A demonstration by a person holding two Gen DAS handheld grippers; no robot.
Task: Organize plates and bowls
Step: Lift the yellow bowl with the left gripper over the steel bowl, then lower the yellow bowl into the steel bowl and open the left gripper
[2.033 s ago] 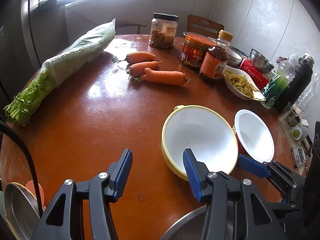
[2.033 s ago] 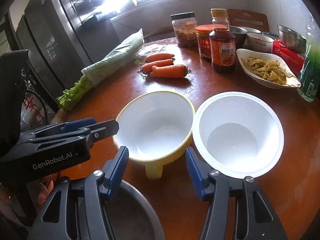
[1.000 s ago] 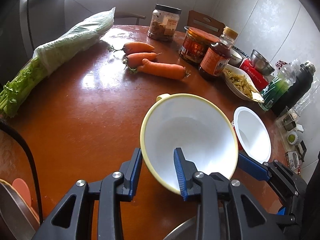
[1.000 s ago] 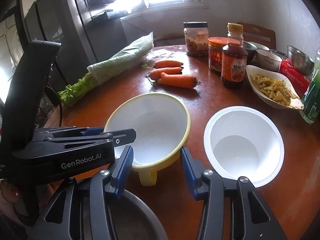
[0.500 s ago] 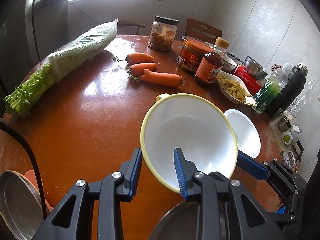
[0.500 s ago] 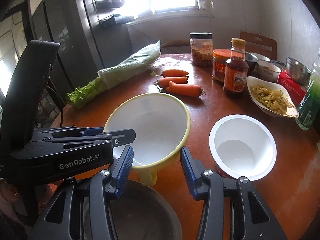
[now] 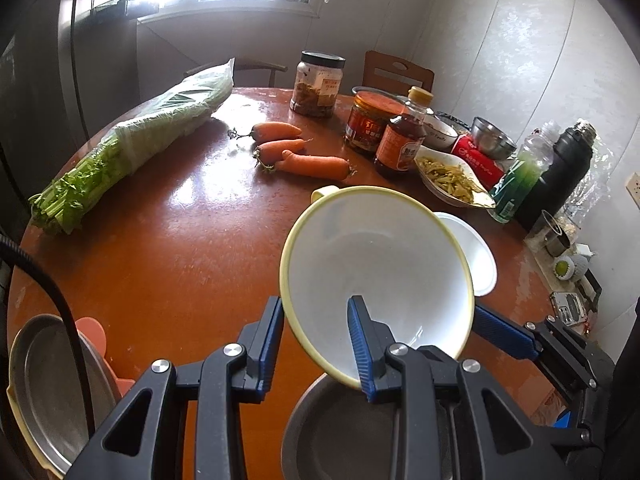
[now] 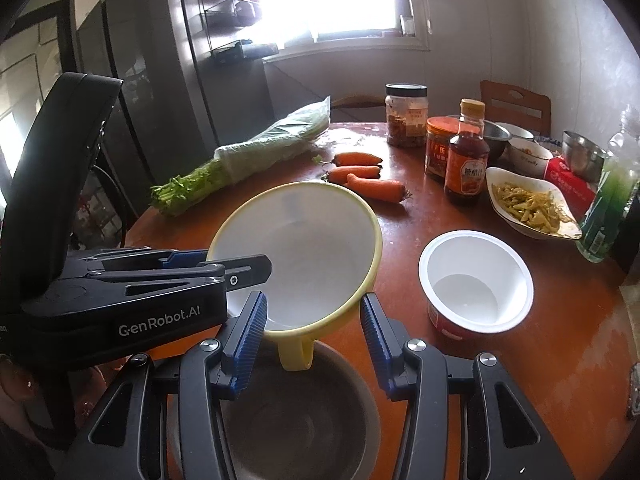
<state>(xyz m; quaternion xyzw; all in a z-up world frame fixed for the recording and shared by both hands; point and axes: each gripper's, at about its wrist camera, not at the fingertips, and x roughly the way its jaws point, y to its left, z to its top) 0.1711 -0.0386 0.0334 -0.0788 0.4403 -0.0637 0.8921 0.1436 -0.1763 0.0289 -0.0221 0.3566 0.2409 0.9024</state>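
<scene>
The yellow-rimmed bowl (image 7: 376,276) is held tilted above the tabletop (image 7: 168,248), its near rim pinched between the jaws of the left gripper (image 7: 316,344), apparently so that it can be nested into the metal bowl (image 8: 296,420) below. The right gripper (image 8: 312,340) is seen with jaws open, empty, astride the bowl's handle. A white cup (image 8: 476,284), carrots (image 7: 304,156) and jars are spread over the glossy brown round surface of a window-lit kitchen.
</scene>
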